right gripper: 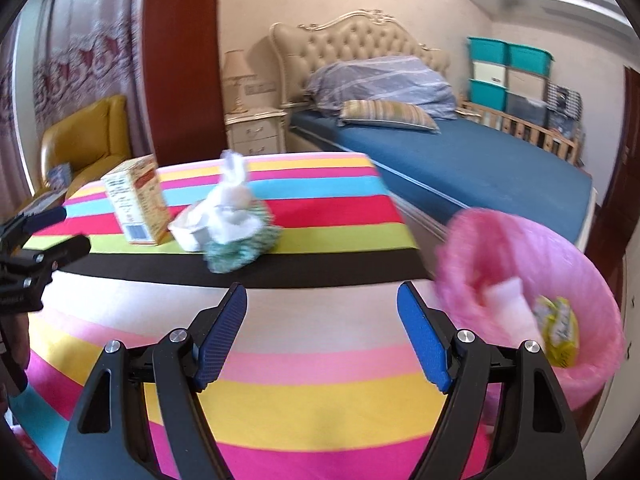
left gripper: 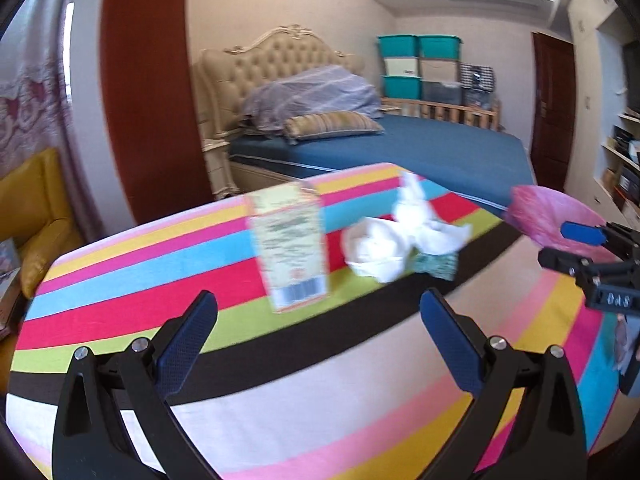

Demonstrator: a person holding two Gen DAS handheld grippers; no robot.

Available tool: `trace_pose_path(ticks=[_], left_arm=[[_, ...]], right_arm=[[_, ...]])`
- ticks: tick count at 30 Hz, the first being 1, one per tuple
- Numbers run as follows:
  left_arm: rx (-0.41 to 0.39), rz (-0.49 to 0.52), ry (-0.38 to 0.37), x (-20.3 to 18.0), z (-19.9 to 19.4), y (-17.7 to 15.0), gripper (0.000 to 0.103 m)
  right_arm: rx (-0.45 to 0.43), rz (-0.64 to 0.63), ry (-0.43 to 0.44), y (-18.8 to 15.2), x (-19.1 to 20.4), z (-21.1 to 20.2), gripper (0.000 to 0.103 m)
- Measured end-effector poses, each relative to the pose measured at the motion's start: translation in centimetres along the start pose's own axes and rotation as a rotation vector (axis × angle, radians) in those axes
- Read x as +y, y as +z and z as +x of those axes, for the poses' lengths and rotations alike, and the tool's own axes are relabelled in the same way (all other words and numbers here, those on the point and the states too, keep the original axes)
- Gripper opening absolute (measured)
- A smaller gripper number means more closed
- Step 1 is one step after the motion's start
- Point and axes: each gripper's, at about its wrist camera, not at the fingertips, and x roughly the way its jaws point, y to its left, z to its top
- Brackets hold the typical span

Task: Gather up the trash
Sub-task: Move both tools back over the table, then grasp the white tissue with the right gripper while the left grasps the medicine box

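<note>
On the striped tablecloth (left gripper: 320, 400) stands a beige carton (left gripper: 290, 248) (right gripper: 136, 200). Next to it lies a crumpled white tissue (left gripper: 396, 236) (right gripper: 224, 208) on a teal patterned wrapper (left gripper: 438, 266) (right gripper: 240, 248). My left gripper (left gripper: 318, 300) is open and empty, short of the carton. My right gripper (right gripper: 321, 291) is open and empty over the cloth, nearer than the wrapper. Off the table's right edge is a pink-lined bin (right gripper: 532, 300) (left gripper: 552, 216), which holds a white piece and a yellow packet (right gripper: 558, 330). Each gripper shows at the edge of the other's view.
Behind the table stands a bed (right gripper: 480, 160) with a blue sheet and pillows. A yellow armchair (right gripper: 88, 140) and a nightstand (right gripper: 256, 132) with a lamp are at the back left. Teal storage boxes (left gripper: 420, 64) are stacked by the far wall.
</note>
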Motion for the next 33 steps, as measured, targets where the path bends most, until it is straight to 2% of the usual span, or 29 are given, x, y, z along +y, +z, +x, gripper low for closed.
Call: trace_pose_path(ticks=[5, 15, 21, 24, 26, 33], left_arm=[[-0.022, -0.008, 0.049, 1.9, -0.4, -0.3, 0.098], [0.008, -0.082, 0.007, 4.7, 1.2, -0.5, 0.098], [0.038, -0.095, -0.031, 4.8, 2.3, -0.3, 0.098], [0.057, -0.096, -0.046, 4.6, 3.2, -0.1, 0.098], [0.064, -0.098, -0.055, 4.5, 3.6, 0.1, 0.098], [0.079, -0.126, -0.084, 3.7, 5.4, 1.3, 0.098]], right_arm=[[-0.012, -0.028, 0.016, 1.7, 2.4, 1.5, 0.074], [-0.004, -0.072, 0.021, 5.1, 5.6, 5.9, 0.07], [0.043, -0.086, 0.03, 6.5, 6.7, 9.2, 0.062], [0.083, -0.085, 0.042, 6.5, 6.8, 10.4, 0.049], [0.081, -0.085, 0.052, 6.4, 7.0, 10.3, 0.033], [0.015, -0.089, 0.069, 5.7, 6.8, 7.2, 0.03]])
